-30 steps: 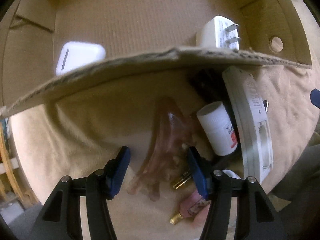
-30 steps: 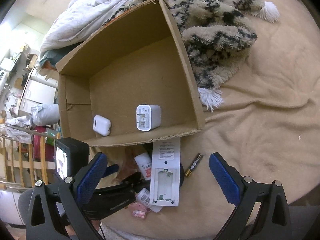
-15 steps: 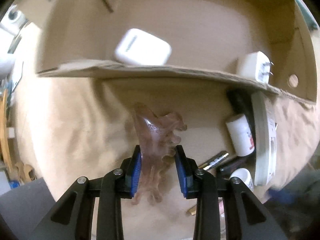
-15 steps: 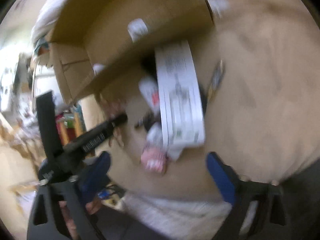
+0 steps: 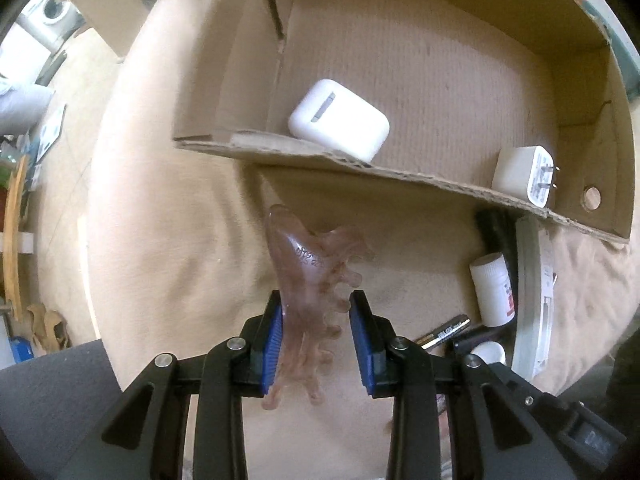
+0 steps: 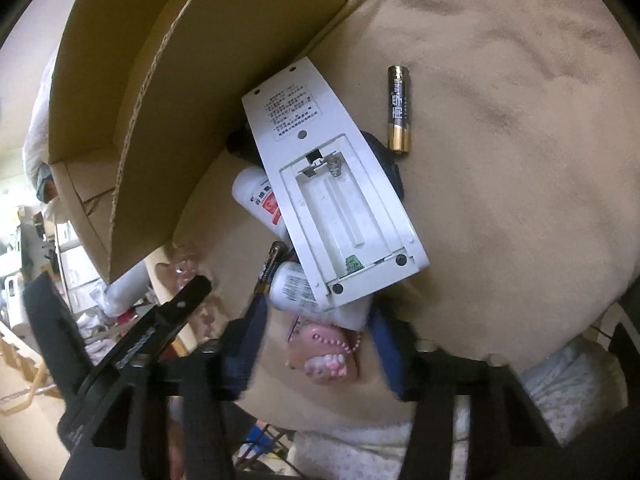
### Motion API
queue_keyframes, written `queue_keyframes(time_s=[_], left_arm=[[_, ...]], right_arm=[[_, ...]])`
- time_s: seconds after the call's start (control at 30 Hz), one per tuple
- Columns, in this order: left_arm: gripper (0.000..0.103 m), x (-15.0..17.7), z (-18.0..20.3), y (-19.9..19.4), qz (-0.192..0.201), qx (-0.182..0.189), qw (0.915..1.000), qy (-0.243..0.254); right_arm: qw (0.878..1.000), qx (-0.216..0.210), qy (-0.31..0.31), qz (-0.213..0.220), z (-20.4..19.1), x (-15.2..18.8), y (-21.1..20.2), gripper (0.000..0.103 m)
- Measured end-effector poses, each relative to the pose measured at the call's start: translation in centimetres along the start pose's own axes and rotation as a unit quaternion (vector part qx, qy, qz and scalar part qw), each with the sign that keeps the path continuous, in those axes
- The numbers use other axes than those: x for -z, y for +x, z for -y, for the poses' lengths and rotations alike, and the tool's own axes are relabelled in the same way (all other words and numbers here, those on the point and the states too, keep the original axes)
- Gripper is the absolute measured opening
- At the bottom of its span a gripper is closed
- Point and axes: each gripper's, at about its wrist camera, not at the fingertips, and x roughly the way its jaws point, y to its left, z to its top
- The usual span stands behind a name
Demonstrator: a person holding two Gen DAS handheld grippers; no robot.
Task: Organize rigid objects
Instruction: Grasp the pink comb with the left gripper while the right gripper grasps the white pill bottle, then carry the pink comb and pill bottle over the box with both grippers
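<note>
Pinching a translucent pink toothed comb (image 5: 311, 288) between its blue pads, the left gripper (image 5: 316, 340) holds it lifted off the tan blanket (image 5: 168, 240), just short of the cardboard box (image 5: 420, 60). The box's low, ragged front edge lies ahead of the comb's tip, with bare blanket between them and more to the left. Inside the box sit two white things: one earbud case (image 5: 338, 120) against the front edge and one wall charger (image 5: 524, 174) in the right corner.

The right gripper (image 6: 316, 344) has its pads parted on either side of a pink beaded piece (image 6: 328, 356) without touching it; motion blur softens them. Just ahead lies a crowded heap: one white remote (image 6: 332, 188) face down with its battery bay uncovered, two white bottles (image 6: 260, 200) (image 6: 292, 288) partly under it, and a dark object whose kind I cannot tell. Two batteries show: one (image 6: 398, 108) alone on open blanket to the right, one (image 6: 270, 264) wedged beside the lower bottle. The box's outer wall hems the heap on the left.
</note>
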Motion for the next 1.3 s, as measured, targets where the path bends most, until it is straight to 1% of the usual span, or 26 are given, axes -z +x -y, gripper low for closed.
queue_keyframes(time_s=[0.07, 0.17, 0.33, 0.43, 0.6, 0.63, 0.77, 0.87, 0.93, 1.0, 1.07, 1.17, 1.23, 1.3], left_arm=[[0.029, 0.0, 0.1, 0.0, 0.001, -0.001, 1.0, -0.002], [0.029, 0.4, 0.0, -0.2, 0.002, -0.002, 1.0, -0.004], [0.029, 0.8, -0.3, -1.4, 0.005, 0.005, 0.9999, -0.009], [0.029, 1.7, -0.7, -2.5, 0.019, 0.007, 0.9997, -0.014], [0.029, 3.2, -1.9, -5.3, 0.045, 0.015, 0.9985, -0.028], [0.029, 3.5, -2.1, -6.0, 0.055, 0.014, 0.9979, -0.031], [0.029, 3.9, -2.9, -9.4, 0.111, 0.005, 0.9932, -0.036], [0.029, 3.2, -3.2, -12.3, 0.158, -0.007, 0.987, -0.03], [0.029, 2.6, -3.0, -13.6, 0.18, -0.011, 0.9833, -0.024], [0.029, 1.9, -3.1, -14.9, 0.195, -0.012, 0.9804, -0.022], [0.029, 1.1, -3.0, -15.8, 0.208, -0.011, 0.978, -0.019], [0.029, -0.3, -2.8, -16.6, 0.219, -0.01, 0.9755, -0.015], [0.029, -1.2, -2.4, -17.1, 0.225, -0.009, 0.9743, -0.012], [0.029, -2.3, -1.9, -17.3, 0.229, -0.009, 0.9733, -0.009]], right_arm=[[1.0, 0.0, -0.006, 0.008, -0.2, 0.3, -0.5, 0.05], [1.0, -0.008, -0.023, 0.006, -1.0, 0.8, -0.6, 0.049], [0.997, -0.019, -0.072, 0.011, -2.9, 1.8, -1.8, 0.049], [0.994, -0.031, -0.101, 0.009, -4.0, 2.4, -2.9, 0.049], [0.985, -0.045, -0.16, 0.053, -6.0, 2.6, -6.1, 0.049], [0.982, -0.045, -0.171, 0.064, -6.0, 2.6, -6.9, 0.049], [0.965, -0.027, -0.23, 0.123, -7.4, 2.0, -9.3, 0.049], [0.949, -0.017, -0.271, 0.161, -8.2, 1.5, -11.3, 0.049], [0.935, -0.006, -0.302, 0.187, -9.1, 1.3, -12.5, 0.049], [0.921, 0.001, -0.328, 0.21, -10.0, 1.0, -13.5, 0.049], [0.913, -0.001, -0.343, 0.223, -10.3, 0.7, -14.7, 0.049], [0.897, 0.008, -0.368, 0.245, -11.9, 0.2, -15.3, 0.049], [0.887, 0.015, -0.384, 0.255, -12.9, -0.4, -15.8, 0.049], [0.882, 0.017, -0.392, 0.262, -14.1, -0.6, -15.6, 0.049]])
